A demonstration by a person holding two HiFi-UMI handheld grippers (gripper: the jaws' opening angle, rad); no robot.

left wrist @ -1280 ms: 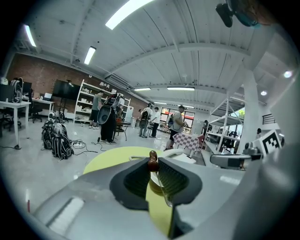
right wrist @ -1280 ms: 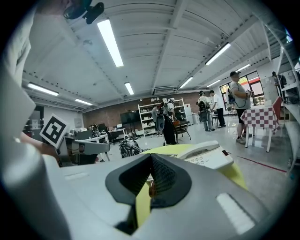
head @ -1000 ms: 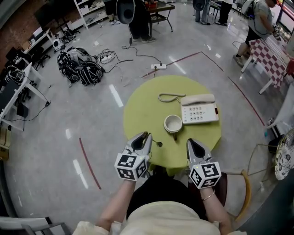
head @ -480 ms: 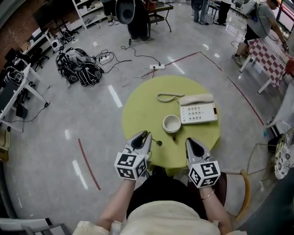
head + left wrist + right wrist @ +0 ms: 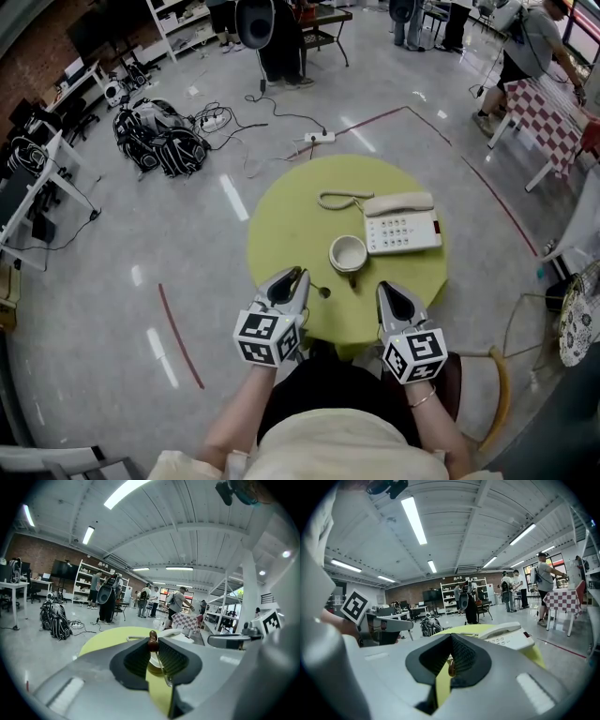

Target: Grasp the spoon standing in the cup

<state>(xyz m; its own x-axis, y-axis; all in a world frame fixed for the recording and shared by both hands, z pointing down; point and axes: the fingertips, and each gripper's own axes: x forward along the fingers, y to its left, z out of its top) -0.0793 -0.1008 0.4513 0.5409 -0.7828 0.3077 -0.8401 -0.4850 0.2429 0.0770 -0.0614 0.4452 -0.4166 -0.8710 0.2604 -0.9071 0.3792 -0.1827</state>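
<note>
My left gripper (image 5: 298, 279) hovers over the near edge of the round yellow-green table (image 5: 291, 216), shut on a thin spoon (image 5: 153, 640). The spoon's brown knob sits between the pads, and its stem runs down between the jaws. In the head view the spoon (image 5: 323, 292) sticks out to the right of the jaw tips. The white cup (image 5: 348, 251) stands just beyond, with no spoon in it. My right gripper (image 5: 386, 291) rests at the table's near right edge, its jaws together and nothing between them.
A white desk phone (image 5: 401, 225) with a coiled cord lies right of the cup. Bags and cables (image 5: 159, 136) litter the floor at far left. A checked table (image 5: 553, 112) with a person beside it stands at far right, and a wooden chair (image 5: 503, 375) at my right.
The table has slid a little left and up in the head view. Both grippers stay where they were, and the left keeps its hold on the spoon.
</note>
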